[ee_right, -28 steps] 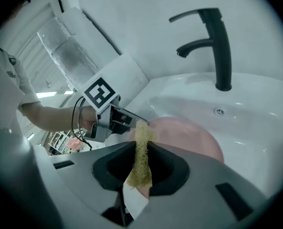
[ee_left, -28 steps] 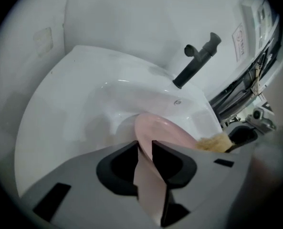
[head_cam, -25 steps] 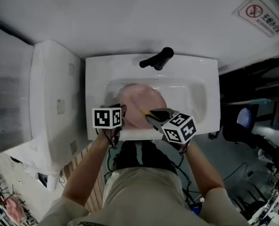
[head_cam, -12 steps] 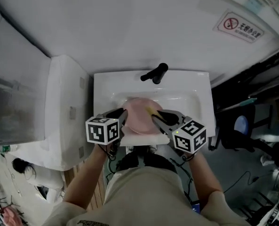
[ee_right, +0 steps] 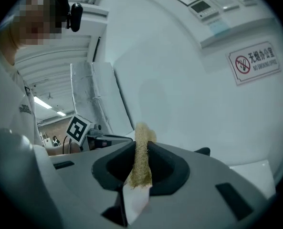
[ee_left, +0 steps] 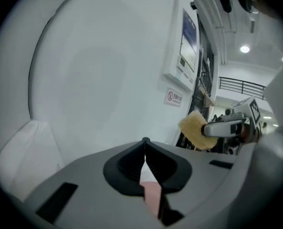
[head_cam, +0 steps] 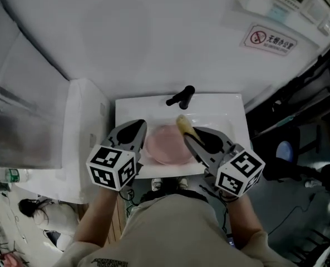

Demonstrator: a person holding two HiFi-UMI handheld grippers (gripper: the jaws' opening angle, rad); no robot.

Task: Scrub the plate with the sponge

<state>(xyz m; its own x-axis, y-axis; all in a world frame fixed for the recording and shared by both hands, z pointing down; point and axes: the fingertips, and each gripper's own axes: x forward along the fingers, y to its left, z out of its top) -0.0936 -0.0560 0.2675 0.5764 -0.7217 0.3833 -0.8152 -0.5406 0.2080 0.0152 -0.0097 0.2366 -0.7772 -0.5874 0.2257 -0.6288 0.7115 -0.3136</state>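
Though tilted, red no-smoking sign (ee_right: 254, 62)

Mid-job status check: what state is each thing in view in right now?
left hand-held gripper: jaws shut.
right hand-held gripper: shut on the sponge.
sponge: pinched between the right jaws.
plate: lying in the sink.
faucet: no water visible.

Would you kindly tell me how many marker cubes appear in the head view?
2: one cube on the left tool, another cube on the right tool; none seems hidden.
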